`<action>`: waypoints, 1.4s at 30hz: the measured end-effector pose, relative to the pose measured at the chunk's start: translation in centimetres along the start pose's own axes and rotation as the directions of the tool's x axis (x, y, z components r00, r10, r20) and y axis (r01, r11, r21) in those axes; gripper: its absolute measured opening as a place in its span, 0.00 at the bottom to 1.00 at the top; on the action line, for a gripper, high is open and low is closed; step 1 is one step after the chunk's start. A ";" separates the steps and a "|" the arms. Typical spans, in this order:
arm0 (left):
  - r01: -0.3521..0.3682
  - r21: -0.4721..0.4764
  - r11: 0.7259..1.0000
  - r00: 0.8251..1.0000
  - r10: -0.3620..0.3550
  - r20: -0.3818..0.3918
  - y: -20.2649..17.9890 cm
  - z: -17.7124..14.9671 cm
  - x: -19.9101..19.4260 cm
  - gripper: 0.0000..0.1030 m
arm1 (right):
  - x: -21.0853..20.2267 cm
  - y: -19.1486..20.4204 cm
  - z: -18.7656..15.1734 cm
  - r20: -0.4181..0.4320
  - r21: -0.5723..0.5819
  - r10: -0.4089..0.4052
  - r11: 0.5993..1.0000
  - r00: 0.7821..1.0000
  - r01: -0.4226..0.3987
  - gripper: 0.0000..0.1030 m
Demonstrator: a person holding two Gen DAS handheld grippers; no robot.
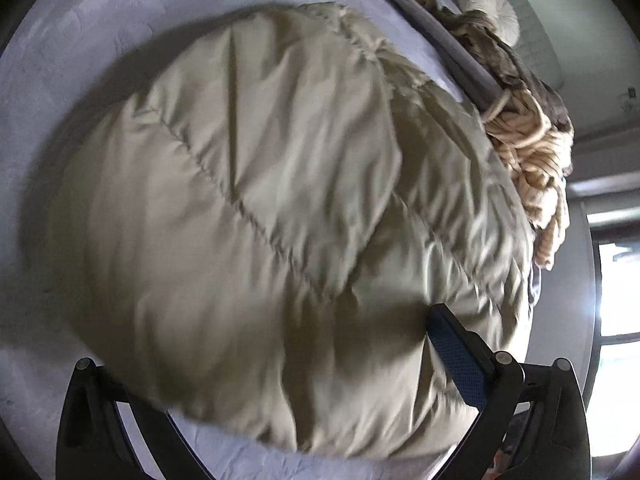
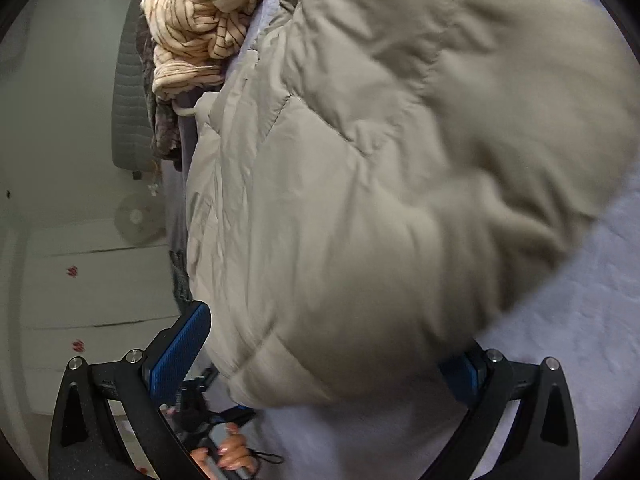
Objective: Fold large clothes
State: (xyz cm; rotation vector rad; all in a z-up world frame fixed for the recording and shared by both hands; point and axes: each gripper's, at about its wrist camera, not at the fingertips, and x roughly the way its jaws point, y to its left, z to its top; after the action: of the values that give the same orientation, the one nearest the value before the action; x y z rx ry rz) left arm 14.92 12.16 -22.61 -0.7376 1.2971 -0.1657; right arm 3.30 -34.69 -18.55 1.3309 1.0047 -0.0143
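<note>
Left hand-held gripper (image 1: 288,400) with black fingers and blue pads: spread wide over the khaki quilted puffer jacket (image 1: 280,220), only the right-hand blue pad (image 1: 460,364) in sight, pressed against the padded fabric; the other finger buried under the jacket's bulk. Closed on cloth or merely resting against it: cannot tell.

Right hand-held gripper (image 2: 328,360) of the same build: jaws parted wide, the left blue pad (image 2: 178,354) standing free just beside the jacket's (image 2: 360,200) edge, the far pad (image 2: 464,376) half hidden beneath the fabric. No pinch visible; fingers apart around the jacket's lower bulge.

Jacket spread across the pale lavender textured bedsheet (image 1: 80,40), filling most of both views, stitched seams running diagonally across puffy panels, far side blurred in the right wrist view. Sheet (image 2: 580,320) visible again beyond the jacket's rounded hem.

At the bed's edge, just beside the jacket: heap of cream striped knit garments (image 2: 200,24), tangled, lying over a darker brownish cloth (image 2: 164,128). Same heap (image 1: 528,156) seen from the left wrist, next to a round off-white cushion (image 1: 490,10).

Below the right gripper: a hand with painted nails (image 2: 230,454) around a grey handle. Bright window (image 1: 616,320) at the right edge of the left wrist view.
</note>
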 end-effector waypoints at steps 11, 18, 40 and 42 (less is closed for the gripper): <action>-0.128 0.125 0.984 0.981 0.107 0.163 -3.3 -0.1 0.2 0.61 | 3.2 1.1 1.4 -0.041 0.007 0.021 1.000 0.999 -0.021 1.00; -0.138 0.262 0.955 0.980 0.094 0.177 -3.8 0.5 -1.8 0.23 | 2.1 0.1 0.8 -0.026 0.024 -0.003 1.000 1.000 0.004 0.42; -0.114 0.524 0.844 0.991 0.058 0.123 -0.6 -9.7 -11.8 0.17 | -4.8 0.4 -9.3 -0.014 -0.058 -0.082 0.995 0.997 0.081 0.23; -0.123 0.516 0.848 0.991 0.076 0.111 0.4 -12.0 -12.6 0.17 | -5.6 -0.4 -10.3 -0.030 -0.062 -0.085 0.995 0.996 0.083 0.23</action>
State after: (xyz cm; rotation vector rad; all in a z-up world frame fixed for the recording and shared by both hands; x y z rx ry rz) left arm 0.16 14.09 -13.57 -0.2047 1.1299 -0.3821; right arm -6.36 -29.42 -14.46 1.2368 1.0803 -0.0258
